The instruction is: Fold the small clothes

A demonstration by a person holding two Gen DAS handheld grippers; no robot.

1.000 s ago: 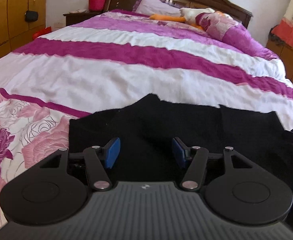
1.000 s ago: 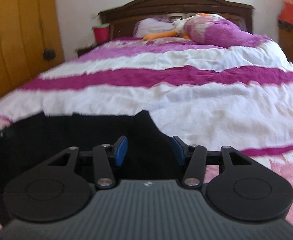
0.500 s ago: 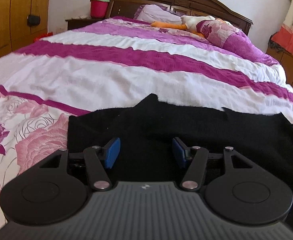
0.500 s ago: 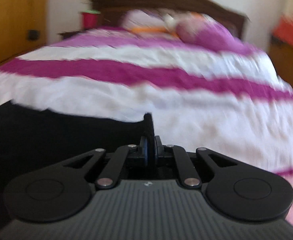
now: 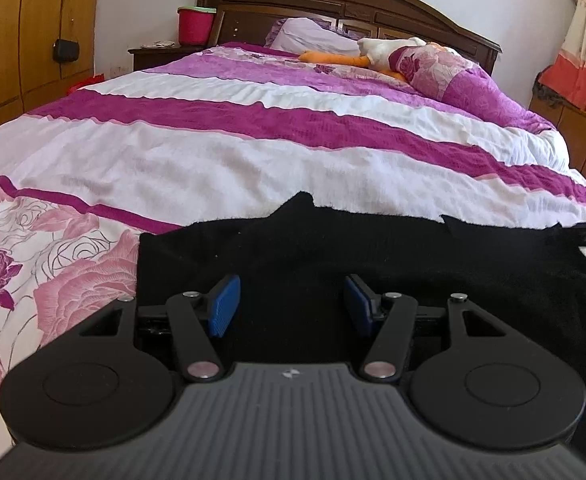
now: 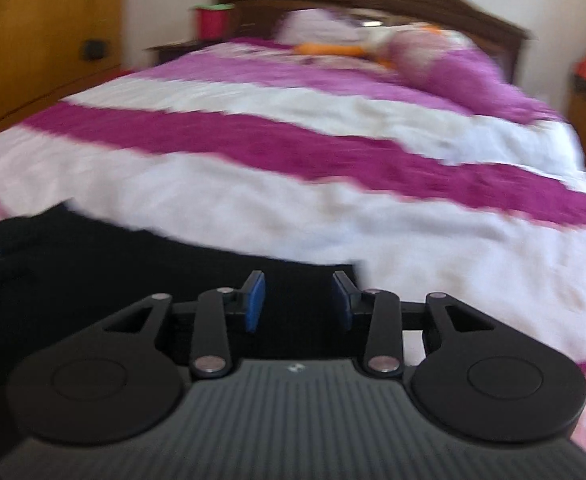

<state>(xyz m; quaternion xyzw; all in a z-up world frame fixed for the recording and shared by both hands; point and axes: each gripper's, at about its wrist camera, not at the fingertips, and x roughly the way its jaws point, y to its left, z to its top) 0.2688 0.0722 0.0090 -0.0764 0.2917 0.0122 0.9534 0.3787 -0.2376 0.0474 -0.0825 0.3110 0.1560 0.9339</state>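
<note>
A black garment [image 5: 333, 248] lies spread across the near end of the bed, with a raised point on its far edge. My left gripper [image 5: 289, 300] is open and empty, low over the garment's left part. In the right wrist view, which is blurred, the same black garment [image 6: 133, 280] fills the lower left. My right gripper [image 6: 298, 300] is open and empty over the garment's right edge. The garment's near part is hidden under both grippers.
The bed has a purple-and-white striped quilt [image 5: 253, 152] with pink roses at the left. Pillows and a plush toy [image 5: 389, 52] lie by the dark headboard [image 5: 333, 4]. A red bucket [image 5: 195, 24] stands on the nightstand; wardrobes are at the left.
My right gripper shut on the garment's right edge half a second ago and has now opened and let go, swinging to the right. My left gripper stayed open and rose slightly.
</note>
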